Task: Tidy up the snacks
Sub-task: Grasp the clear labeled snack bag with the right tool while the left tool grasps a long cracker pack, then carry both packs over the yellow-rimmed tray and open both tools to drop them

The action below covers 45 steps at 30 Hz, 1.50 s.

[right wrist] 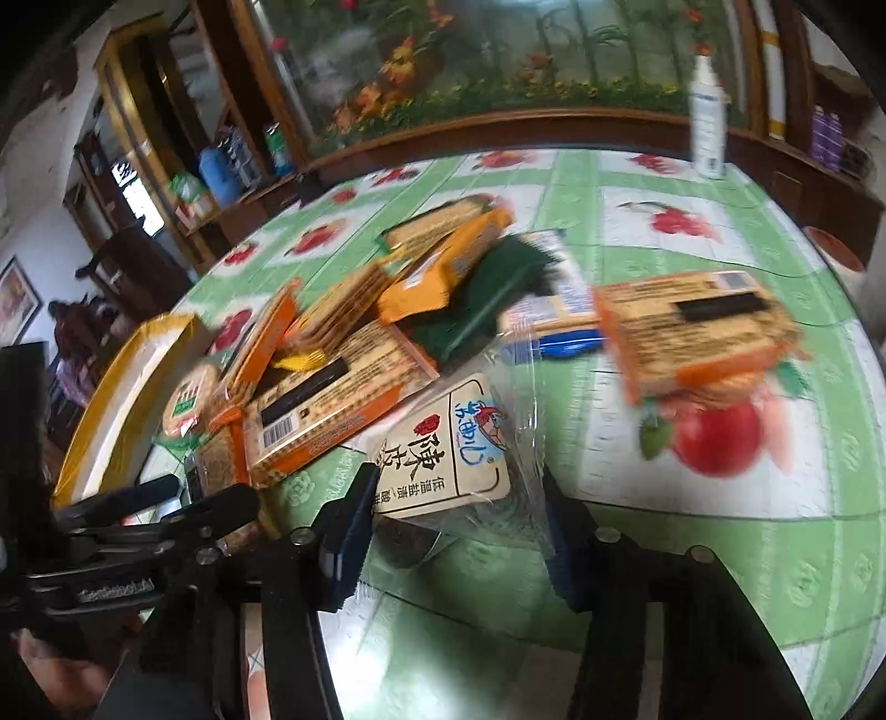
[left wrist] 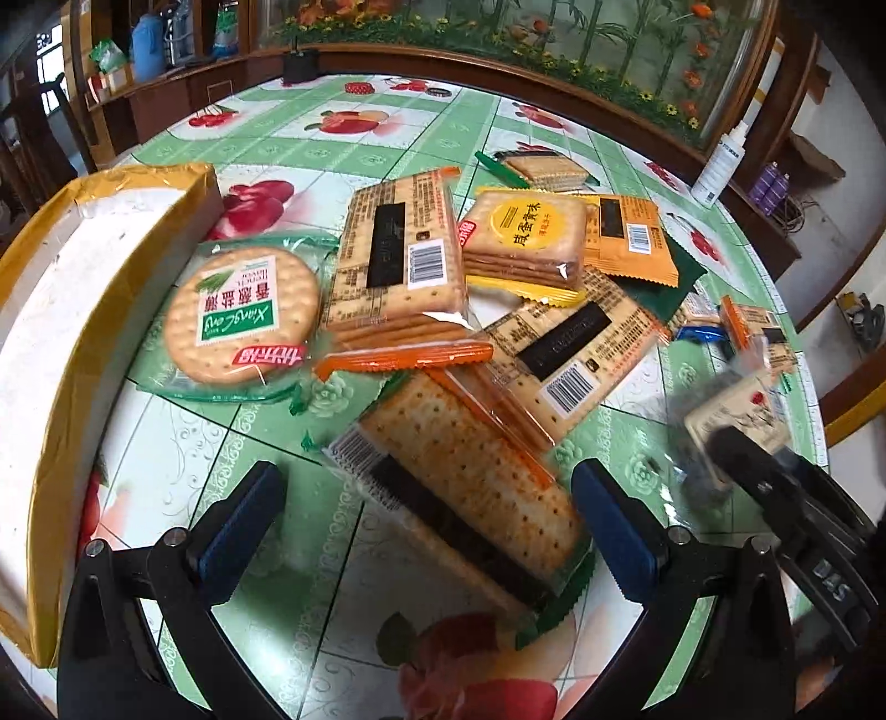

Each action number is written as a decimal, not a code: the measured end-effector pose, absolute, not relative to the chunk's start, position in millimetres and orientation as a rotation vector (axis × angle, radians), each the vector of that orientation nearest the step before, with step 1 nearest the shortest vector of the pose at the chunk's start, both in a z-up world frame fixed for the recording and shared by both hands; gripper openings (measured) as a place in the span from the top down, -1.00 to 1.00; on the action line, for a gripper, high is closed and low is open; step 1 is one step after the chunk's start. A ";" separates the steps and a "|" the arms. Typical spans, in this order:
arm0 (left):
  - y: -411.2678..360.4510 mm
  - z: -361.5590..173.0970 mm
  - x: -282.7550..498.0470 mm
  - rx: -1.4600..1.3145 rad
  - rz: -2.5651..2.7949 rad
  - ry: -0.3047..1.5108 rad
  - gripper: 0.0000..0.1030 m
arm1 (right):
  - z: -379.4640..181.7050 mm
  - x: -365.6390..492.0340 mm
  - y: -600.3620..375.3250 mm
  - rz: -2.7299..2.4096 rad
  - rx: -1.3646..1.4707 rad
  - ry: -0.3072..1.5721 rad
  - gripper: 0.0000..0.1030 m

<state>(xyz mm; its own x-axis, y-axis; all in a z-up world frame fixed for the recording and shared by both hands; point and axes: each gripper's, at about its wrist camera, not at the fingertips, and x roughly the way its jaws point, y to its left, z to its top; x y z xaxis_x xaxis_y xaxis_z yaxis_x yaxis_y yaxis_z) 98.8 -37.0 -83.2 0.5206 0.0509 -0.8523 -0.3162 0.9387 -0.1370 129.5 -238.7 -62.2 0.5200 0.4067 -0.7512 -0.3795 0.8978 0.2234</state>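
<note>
The cracker packet [left wrist: 465, 487] nearest the left claw [left wrist: 426, 520] lies flat on the surface [left wrist: 183, 443], its long axis running from near right to far left, the orange-sealed end pointing away toward the heap and the green crimped end toward the camera; it sits between the spread blue pads [left wrist: 243, 520], which do not clearly touch it. Just beyond it, overlapping packets fan out: a round cracker pack [left wrist: 243, 315] to the left, a barcode-labelled cracker pack [left wrist: 398, 260] in the middle, a yellow-labelled pack [left wrist: 526, 238] farther right. A yellow-edged box [left wrist: 83, 310] stands at the left, beside the heap. The right claw [right wrist: 454, 531] brackets a clear bag with a cream label [right wrist: 443, 443], its label's long axis running toward the far right; whether the pads press it I cannot tell through the blur. The surface wears a green-and-white fruit-print cloth. Behind it, a wooden-framed glass panel [left wrist: 498, 33] with painted flowers, and a white bottle [left wrist: 720, 166] at the far right edge.
</note>
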 end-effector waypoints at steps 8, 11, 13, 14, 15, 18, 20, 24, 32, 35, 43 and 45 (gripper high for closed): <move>-51.4 -91.3 97.7 -0.163 0.270 0.996 -1.00 | -55.5 121.0 -253.7 0.473 0.074 0.893 -0.07; -52.4 -89.3 94.5 -0.137 0.240 0.973 -0.85 | -52.3 116.5 -253.2 0.483 0.080 0.878 -0.07; -51.8 -86.0 95.4 -0.119 0.217 0.961 -0.46 | -50.7 113.2 -251.4 0.476 0.065 0.865 -0.07; -51.7 -84.2 94.3 -0.116 0.208 0.957 -0.37 | -49.4 110.4 -249.7 0.469 0.052 0.857 -0.07; -50.7 -83.2 93.9 -0.111 0.201 0.956 -0.29 | -48.9 108.5 -249.1 0.466 0.043 0.853 -0.06; -46.2 -81.8 91.6 -0.105 0.180 0.945 -0.12 | -45.6 102.5 -245.8 0.449 0.008 0.835 -0.06; -44.2 -81.0 89.2 -0.103 0.170 0.942 -0.06 | -42.9 97.6 -244.1 0.439 -0.011 0.822 -0.06; -38.8 -80.6 80.1 -0.095 0.157 0.927 0.02 | -34.1 87.5 -242.4 0.419 -0.039 0.797 -0.06; -35.7 -73.8 52.6 -0.035 0.149 0.880 0.03 | -11.3 65.6 -238.2 0.384 -0.111 0.728 -0.06; -33.0 -63.9 42.2 -0.007 0.161 0.840 0.03 | -3.7 57.2 -232.9 0.367 -0.143 0.701 -0.06; -29.5 -52.3 31.4 0.077 0.188 0.798 0.03 | 7.2 45.8 -224.0 0.374 -0.164 0.662 -0.06; -23.6 -57.1 29.7 0.068 0.184 0.808 0.03 | 8.7 45.0 -224.2 0.382 -0.154 0.663 -0.06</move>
<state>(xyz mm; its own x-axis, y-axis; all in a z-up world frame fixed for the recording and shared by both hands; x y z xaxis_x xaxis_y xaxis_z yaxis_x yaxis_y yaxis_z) 29.7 -23.6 -57.1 0.6761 0.1893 -0.7121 -0.1377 0.9819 0.1303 45.0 -224.2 8.7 0.7220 0.2957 -0.6255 -0.3926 0.9195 -0.0185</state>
